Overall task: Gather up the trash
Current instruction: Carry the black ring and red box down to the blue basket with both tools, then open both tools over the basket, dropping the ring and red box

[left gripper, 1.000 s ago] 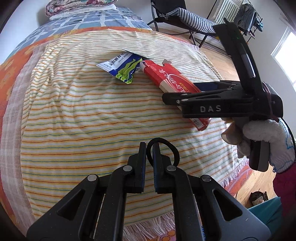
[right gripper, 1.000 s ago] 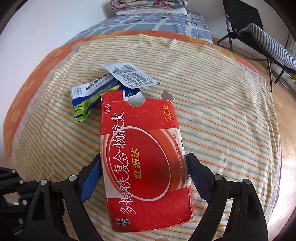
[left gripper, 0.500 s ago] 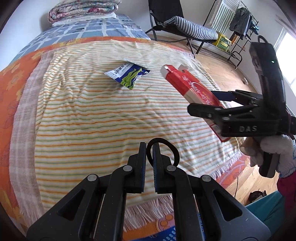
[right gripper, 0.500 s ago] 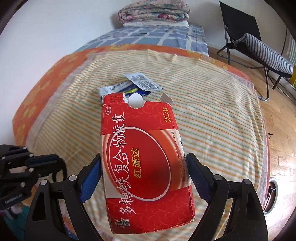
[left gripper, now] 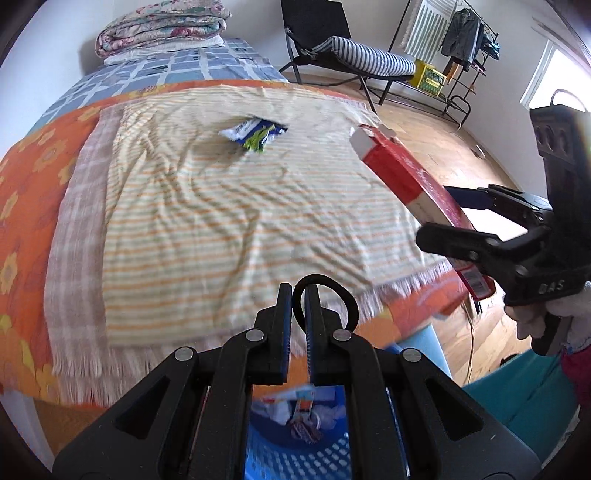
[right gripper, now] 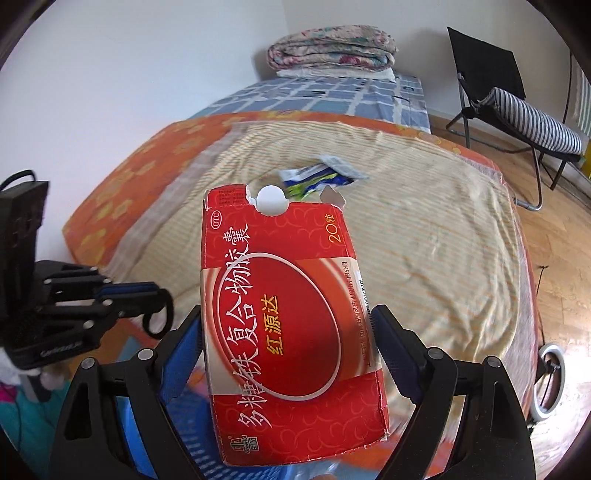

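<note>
Two grippers hang above a blue basket [left gripper: 295, 454]: the right gripper [right gripper: 288, 332] clamps a torn red medicine box [right gripper: 288, 317] by its side edges, while the left gripper [left gripper: 298, 325] is closed and empty. The carry step is in hand; next the box must be released over the basket. A blue-green wrapper [left gripper: 255, 133] lies on the striped bedcover [left gripper: 221, 221].

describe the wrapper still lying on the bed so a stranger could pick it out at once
Start at the bed's striped yellow blanket. Near its middle, toward the folded quilts, lies a crumpled blue, white and green wrapper with a grey one partly over it. It is the only litter on the blanket; the red box is held off the bed.
</note>
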`<state>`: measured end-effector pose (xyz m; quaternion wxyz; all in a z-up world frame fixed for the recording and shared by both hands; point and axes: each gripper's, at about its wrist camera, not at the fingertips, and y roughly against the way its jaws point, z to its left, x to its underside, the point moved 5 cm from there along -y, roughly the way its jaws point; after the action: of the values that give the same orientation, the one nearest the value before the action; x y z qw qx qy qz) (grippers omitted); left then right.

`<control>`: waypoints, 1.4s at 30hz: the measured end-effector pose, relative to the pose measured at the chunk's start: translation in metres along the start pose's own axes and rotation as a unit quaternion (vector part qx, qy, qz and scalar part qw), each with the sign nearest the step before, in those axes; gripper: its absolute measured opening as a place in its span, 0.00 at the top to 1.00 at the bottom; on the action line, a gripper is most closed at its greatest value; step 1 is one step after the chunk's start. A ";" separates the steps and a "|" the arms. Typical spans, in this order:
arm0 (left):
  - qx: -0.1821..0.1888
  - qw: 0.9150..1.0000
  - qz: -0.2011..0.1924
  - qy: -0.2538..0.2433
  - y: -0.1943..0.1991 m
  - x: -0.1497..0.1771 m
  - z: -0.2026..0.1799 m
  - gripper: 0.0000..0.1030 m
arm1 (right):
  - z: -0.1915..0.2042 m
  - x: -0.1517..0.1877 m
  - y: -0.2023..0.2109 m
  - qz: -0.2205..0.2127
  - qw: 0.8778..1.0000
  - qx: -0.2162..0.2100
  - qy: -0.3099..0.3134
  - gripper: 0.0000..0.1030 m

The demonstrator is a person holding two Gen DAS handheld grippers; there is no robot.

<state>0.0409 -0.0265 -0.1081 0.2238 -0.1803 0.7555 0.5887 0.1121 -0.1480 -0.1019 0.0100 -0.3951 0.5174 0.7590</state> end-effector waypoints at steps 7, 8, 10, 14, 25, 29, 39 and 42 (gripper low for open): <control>-0.002 1.000 0.010 -0.007 0.017 0.036 0.001 0.95 | 0.025 0.045 0.017 0.002 1.000 -0.027 -0.014 0.15; -0.001 1.000 0.013 -0.007 0.018 0.041 0.000 0.95 | 0.027 0.050 0.018 0.003 0.999 -0.030 -0.019 0.15; -0.001 1.000 0.017 -0.010 0.022 0.051 0.000 0.95 | 0.030 0.062 0.020 0.004 0.999 -0.036 -0.029 0.15; -0.002 1.000 0.025 -0.018 0.025 0.070 -0.002 0.95 | 0.040 0.079 0.020 0.010 0.999 -0.041 -0.032 0.15; 0.014 0.999 0.048 -0.005 0.022 0.106 -0.004 0.95 | 0.060 0.113 0.012 0.028 0.998 -0.046 -0.021 0.15; 0.018 0.998 0.057 0.000 0.019 0.116 -0.006 0.95 | 0.070 0.123 0.009 0.034 0.998 -0.046 -0.010 0.15; 0.025 0.997 0.078 0.004 0.012 0.130 -0.007 0.95 | 0.082 0.135 0.001 0.051 0.997 -0.054 0.006 0.14; 0.025 0.996 0.087 0.009 0.010 0.131 -0.006 0.95 | 0.083 0.139 -0.002 0.059 0.997 -0.051 0.006 0.14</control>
<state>-0.0742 -0.0308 -0.1713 0.1694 -0.1130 0.7848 0.5853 -0.0311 -0.1358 -0.1755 -0.0573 -0.3684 0.5005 0.7813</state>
